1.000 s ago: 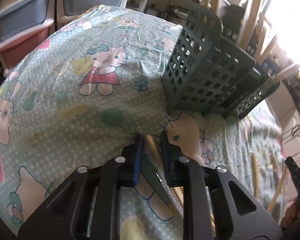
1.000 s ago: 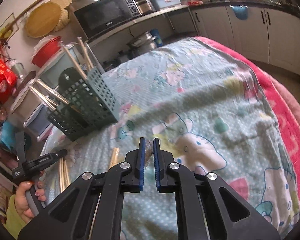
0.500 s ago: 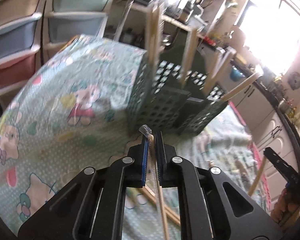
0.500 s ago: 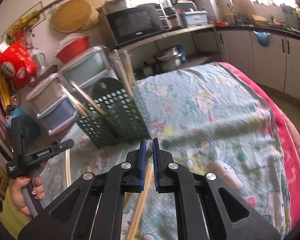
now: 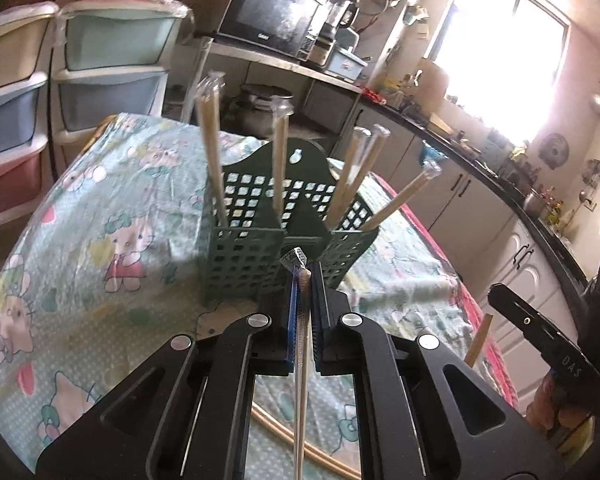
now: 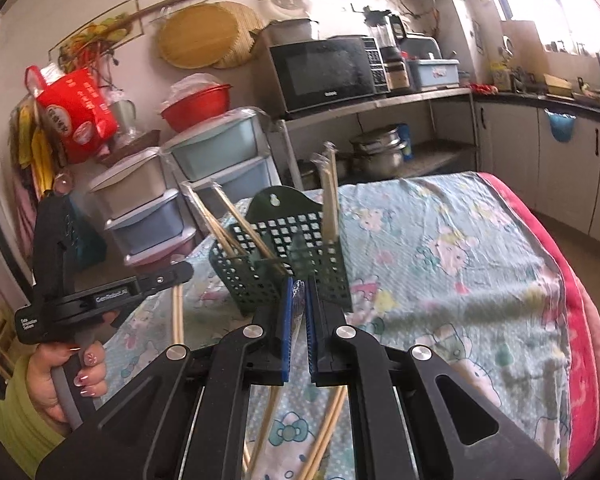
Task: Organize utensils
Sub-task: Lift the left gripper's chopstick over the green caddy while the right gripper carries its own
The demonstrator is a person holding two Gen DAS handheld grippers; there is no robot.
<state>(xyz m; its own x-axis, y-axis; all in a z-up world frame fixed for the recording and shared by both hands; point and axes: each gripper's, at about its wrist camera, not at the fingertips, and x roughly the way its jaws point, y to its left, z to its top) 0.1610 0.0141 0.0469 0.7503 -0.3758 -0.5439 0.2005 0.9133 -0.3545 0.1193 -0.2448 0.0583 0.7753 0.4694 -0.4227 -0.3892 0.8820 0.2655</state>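
A dark green perforated utensil holder (image 5: 256, 236) stands on the cartoon-print tablecloth (image 5: 100, 216), with several plastic-wrapped chopstick pairs (image 5: 214, 152) standing in its compartments. My left gripper (image 5: 305, 280) is shut on a wrapped chopstick pair (image 5: 300, 360), held upright just in front of the holder. My right gripper (image 6: 298, 292) is shut on another wrapped chopstick pair (image 6: 298, 312), also lifted close before the holder (image 6: 300, 256). The left gripper also shows in the right wrist view (image 6: 172, 274) with chopsticks hanging below it.
More chopsticks (image 6: 324, 432) lie on the cloth below the right gripper, and one (image 5: 300, 440) lies under the left gripper. Stacked plastic drawers (image 5: 112, 80) and a shelf with a microwave (image 6: 324, 72) stand behind the table. A pink edge (image 6: 580, 320) marks the table's right side.
Both grippers rose from the cloth with their chopsticks and tilted up to face the holder, which now stands closer and level with them.
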